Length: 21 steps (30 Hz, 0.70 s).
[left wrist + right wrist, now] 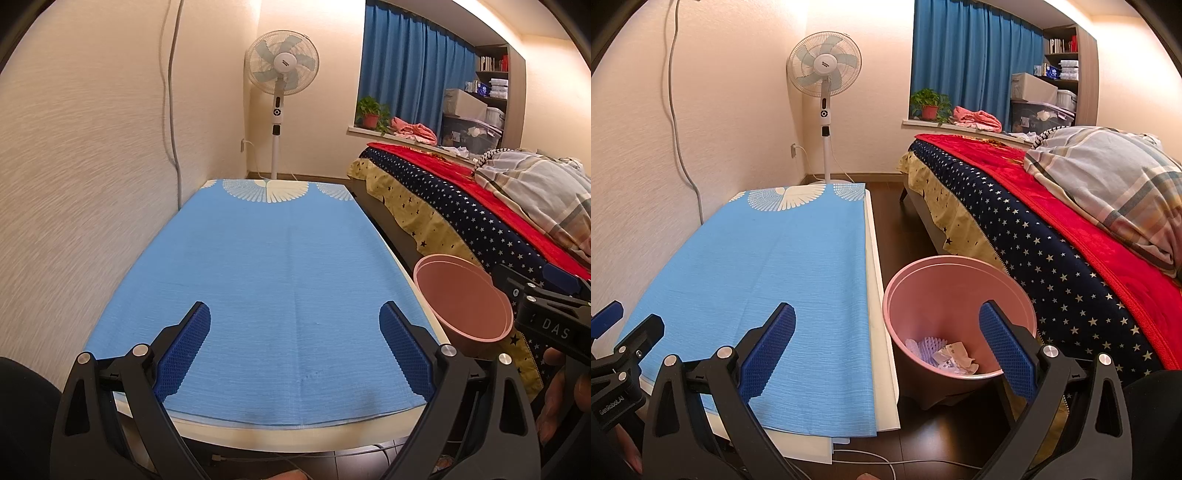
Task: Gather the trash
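Note:
A pink trash bin (960, 295) stands on the dark floor between the table and the bed. Crumpled white paper (955, 358) and a pale purple foam net (929, 347) lie at its bottom. The bin also shows in the left wrist view (465, 299) at the right. My right gripper (886, 325) is open and empty, held above the table's right edge and the bin. My left gripper (295, 321) is open and empty over the near end of the table (258, 258), which carries a blue cloth. The right gripper's body shows at the right of the left wrist view (546, 306).
A bed (1052, 206) with a starred blue cover and red blanket runs along the right. A standing fan (824, 74) is at the far end of the table. White cables (886, 459) lie on the floor near the table's front edge.

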Each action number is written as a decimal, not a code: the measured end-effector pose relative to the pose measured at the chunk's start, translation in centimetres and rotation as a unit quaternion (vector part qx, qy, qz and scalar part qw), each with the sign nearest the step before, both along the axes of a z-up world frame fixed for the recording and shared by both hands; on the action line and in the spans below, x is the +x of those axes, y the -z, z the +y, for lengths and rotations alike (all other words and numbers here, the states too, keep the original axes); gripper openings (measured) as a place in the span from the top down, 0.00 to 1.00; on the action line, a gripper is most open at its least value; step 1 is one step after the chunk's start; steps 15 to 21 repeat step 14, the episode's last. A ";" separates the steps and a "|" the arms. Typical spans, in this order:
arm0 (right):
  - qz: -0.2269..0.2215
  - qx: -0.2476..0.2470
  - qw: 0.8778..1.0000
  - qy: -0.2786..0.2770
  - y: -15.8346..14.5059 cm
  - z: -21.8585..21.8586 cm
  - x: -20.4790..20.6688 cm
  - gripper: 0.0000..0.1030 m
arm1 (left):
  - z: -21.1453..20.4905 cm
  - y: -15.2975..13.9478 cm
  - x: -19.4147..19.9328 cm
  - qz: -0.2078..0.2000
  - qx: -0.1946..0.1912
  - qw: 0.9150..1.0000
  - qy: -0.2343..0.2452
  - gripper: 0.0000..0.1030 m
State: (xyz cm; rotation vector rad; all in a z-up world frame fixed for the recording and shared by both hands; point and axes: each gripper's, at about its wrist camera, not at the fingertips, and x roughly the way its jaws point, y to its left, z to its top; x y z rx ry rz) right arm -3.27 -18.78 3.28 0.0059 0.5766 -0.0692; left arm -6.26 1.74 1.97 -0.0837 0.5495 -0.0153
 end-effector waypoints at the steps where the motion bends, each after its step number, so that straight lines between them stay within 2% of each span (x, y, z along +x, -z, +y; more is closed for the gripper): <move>1: 0.000 0.000 1.000 0.000 0.0 0.0 0.0 0.05 | 0.0 0.0 0.0 -0.001 0.000 1.000 0.000 0.13; 21: 0.001 0.000 1.000 0.000 0.0 0.0 -0.1 0.05 | 0.0 0.2 0.4 0.002 0.002 1.000 -0.005 0.13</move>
